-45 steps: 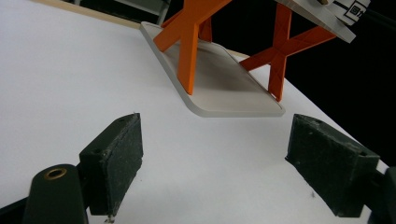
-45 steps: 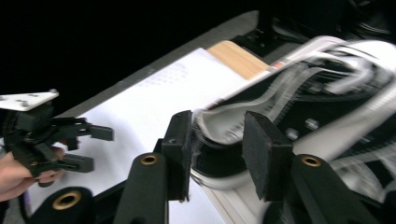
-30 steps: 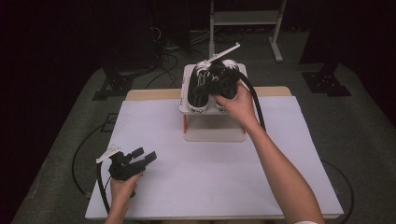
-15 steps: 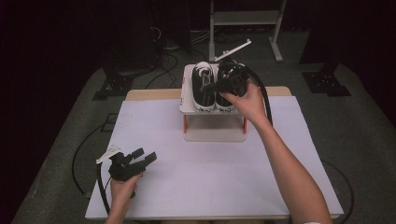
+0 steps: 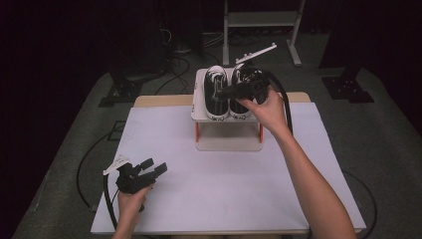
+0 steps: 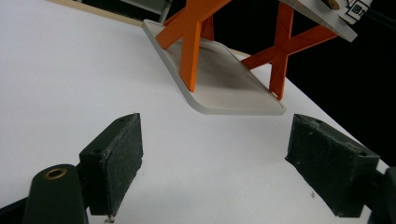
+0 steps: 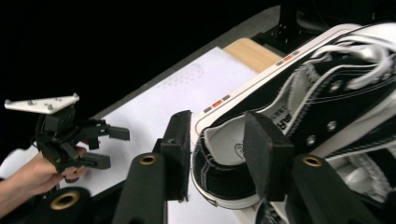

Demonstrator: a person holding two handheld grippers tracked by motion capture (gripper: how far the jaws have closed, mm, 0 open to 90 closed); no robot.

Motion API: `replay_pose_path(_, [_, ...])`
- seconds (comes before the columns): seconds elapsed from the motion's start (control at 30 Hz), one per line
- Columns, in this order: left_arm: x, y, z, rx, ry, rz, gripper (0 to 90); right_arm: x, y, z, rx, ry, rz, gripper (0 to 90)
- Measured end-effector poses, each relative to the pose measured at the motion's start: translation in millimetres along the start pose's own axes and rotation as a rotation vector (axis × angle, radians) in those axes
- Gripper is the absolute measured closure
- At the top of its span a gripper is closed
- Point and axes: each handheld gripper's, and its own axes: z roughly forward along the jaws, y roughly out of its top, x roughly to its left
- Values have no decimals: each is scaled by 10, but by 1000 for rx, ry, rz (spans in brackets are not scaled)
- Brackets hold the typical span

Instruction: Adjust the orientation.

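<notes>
The right-hand black sneaker [image 5: 242, 92] sits on the small orange-legged rack [image 5: 226, 142] beside its mate [image 5: 216, 93]. The right gripper [image 7: 217, 149] has just been opening its jaws, loosely straddling the heel collar. The left gripper [image 5: 151, 169] rests released, low on the white tabletop [image 5: 239, 194].

2 black sneakers [image 5: 226, 94] upright, side-by-side on rack [image 5: 227, 118]

shoes [image 7: 327, 107]: we see black canvas cloth, matt, with white rubber-looking soles and woven white laces
rack [image 6: 280, 51]: we see smooth orange legs and pale matt boards
table [image 5: 219, 199]: we see a matt white sheet over a light wood edge
right hand-held gripper [image 7: 217, 156]: we see rough black pads and brass-coloured screw rings
</notes>
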Motion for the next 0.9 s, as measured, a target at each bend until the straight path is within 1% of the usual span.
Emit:
replay_pose_path(0.07, [0,0,-1,-2,2,-1,178,-26,-16,-41,-14,-2,18,567])
replay_pose_path(0.23, [-7,-6,6,3,0,1,178,-79,-73,-171,-57,-13,37,527])
replay_pose_path(0.3, [-7,-8,6,6,0,6,178,-103,-104,-233,-74,-21,38,508])
replay_pose_path(0.37, [-7,-15,8,5,1,3,178,-126,-144,-305,-90,-28,41,491])
replay_pose_path(0.43, [2,-25,11,4,3,-1,178,-152,-192,-396,-107,-28,56,470])
replay_pose_path(0.5, [11,-31,10,7,5,-4,177,-179,-250,-490,-136,-30,61,454])
replay_pose_path(0.6, [8,-34,13,9,6,-4,177,-238,-342,-625,-154,-31,71,448])
replay_pose_path(0.63, [7,-35,13,9,7,-3,178,-252,-368,-668,-157,-30,84,444])
replay_pose_path(0.7, [7,-37,14,12,8,0,178,-287,-423,-745,-168,-38,88,439])
replay_pose_path(0.9, [2,-37,24,14,8,3,177,-387,-600,-894,-177,-60,110,421])
